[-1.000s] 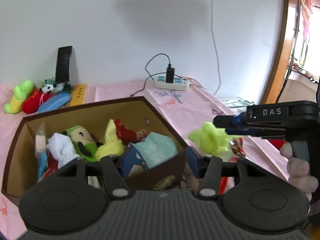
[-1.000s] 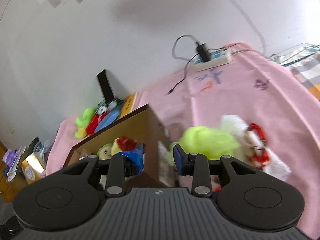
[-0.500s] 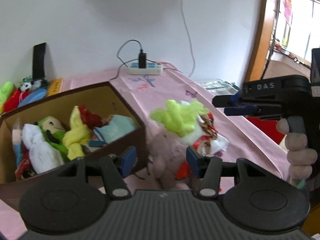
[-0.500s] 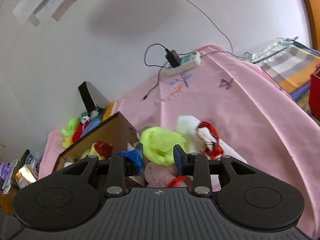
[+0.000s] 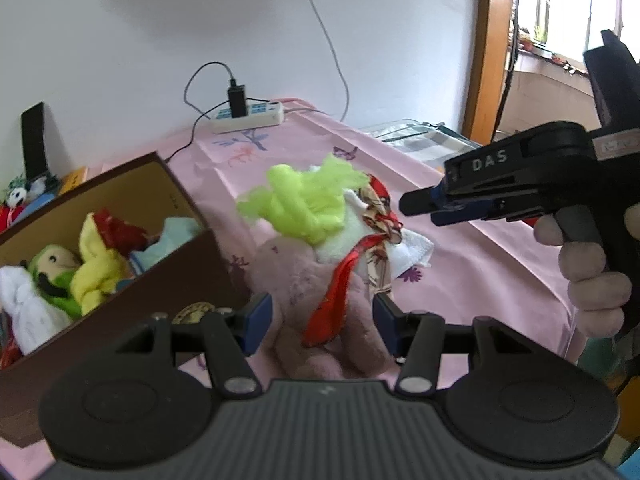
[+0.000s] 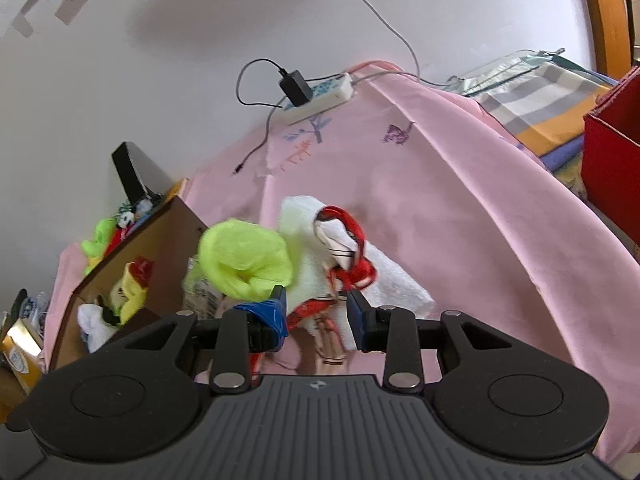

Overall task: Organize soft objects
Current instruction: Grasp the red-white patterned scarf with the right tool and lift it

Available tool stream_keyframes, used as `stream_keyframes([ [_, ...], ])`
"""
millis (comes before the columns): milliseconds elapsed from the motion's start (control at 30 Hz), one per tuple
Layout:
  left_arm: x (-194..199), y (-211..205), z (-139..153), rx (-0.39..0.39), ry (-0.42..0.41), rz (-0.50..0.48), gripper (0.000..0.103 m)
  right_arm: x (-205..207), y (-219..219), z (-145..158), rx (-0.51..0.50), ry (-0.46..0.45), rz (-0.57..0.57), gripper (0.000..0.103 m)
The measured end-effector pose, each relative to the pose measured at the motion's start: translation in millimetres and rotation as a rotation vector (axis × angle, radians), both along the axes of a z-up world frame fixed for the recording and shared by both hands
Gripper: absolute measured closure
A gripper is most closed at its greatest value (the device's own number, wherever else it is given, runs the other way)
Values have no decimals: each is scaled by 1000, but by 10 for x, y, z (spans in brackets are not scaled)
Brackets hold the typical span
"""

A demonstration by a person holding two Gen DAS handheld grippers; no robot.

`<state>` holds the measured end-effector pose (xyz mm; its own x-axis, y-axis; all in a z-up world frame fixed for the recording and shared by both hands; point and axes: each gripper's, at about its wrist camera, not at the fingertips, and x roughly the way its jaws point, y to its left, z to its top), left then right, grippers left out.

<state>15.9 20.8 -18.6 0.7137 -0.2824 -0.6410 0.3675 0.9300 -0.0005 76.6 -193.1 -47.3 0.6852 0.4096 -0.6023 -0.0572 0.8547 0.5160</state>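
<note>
A pile of soft things lies on the pink cloth beside the brown box (image 5: pixel 200 272): a lime-green fluffy piece (image 5: pixel 300 204), a white towel (image 5: pixel 412 252), a red patterned scarf (image 5: pixel 360 256) and a mauve plush toy (image 5: pixel 316 304). My left gripper (image 5: pixel 320 326) is open, its fingers either side of the mauve plush. My right gripper (image 6: pixel 318 314) is open, low over the scarf (image 6: pixel 344 248) and towel (image 6: pixel 384 276), with the lime piece (image 6: pixel 244 256) to its left. It also shows side-on in the left wrist view (image 5: pixel 424 206). The box (image 6: pixel 160 248) holds several soft toys.
A white power strip (image 5: pixel 248 114) with a black charger and cables lies at the back by the wall. More toys (image 6: pixel 108 232) and a black stand (image 6: pixel 130 172) sit behind the box. A red box (image 6: pixel 612 164) and folded striped bedding (image 6: pixel 536 96) are at the right.
My left gripper swung right from over the box to the pile and now straddles the mauve plush. My right gripper let the lime piece drop on the pile and opened wider.
</note>
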Motion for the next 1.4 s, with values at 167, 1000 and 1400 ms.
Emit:
stream_keyframes([
  [167,88,-147,-32,14,-37,-42,49,77,-68,-75,3,20,-20,87],
  [1000,771,-917,-515,122,-16,-176,77,506,-196,-428,133,115,1,87],
  [1400,760,-888,-400,63,-36,-156,97,438,-153,-411,171,53,49,103],
])
